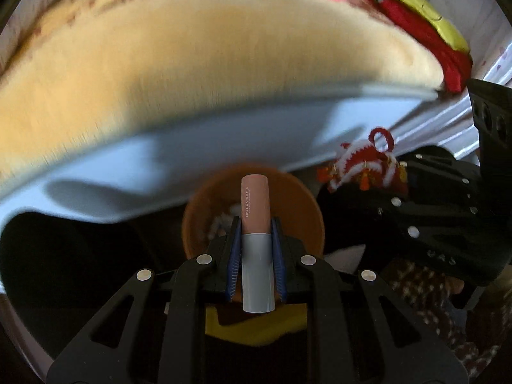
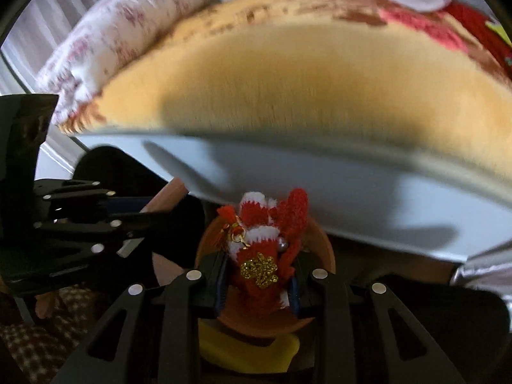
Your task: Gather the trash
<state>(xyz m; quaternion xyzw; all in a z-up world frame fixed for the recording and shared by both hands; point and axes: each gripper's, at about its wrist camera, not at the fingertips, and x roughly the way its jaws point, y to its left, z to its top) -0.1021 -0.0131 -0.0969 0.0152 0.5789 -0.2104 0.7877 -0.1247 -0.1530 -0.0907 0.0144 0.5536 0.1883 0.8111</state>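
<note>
A big yellow fleece blanket (image 1: 208, 64) fills the background, draped over a bed with a pale white side panel (image 1: 198, 147), and a floral-print pillow (image 2: 128, 32) sits at the blanket's far edge in the right wrist view. Below the panel, here's our landmark: an orange bin (image 1: 297, 204) on the dark floor, something whitish already inside, a yellow object (image 2: 249, 352) just beside its near rim. Left gripper (image 1: 255, 233) is clamped firmly on a lipstick tube (image 1: 256, 243), pink cap forward, grey base back, poised right over the bin's mouth. Right gripper (image 2: 257, 272) is squeezed around a red-and-white knitted ornament (image 2: 265, 243) with a gold charm, also above the bin. Both grippers sit close, side by side, at the bin.
</note>
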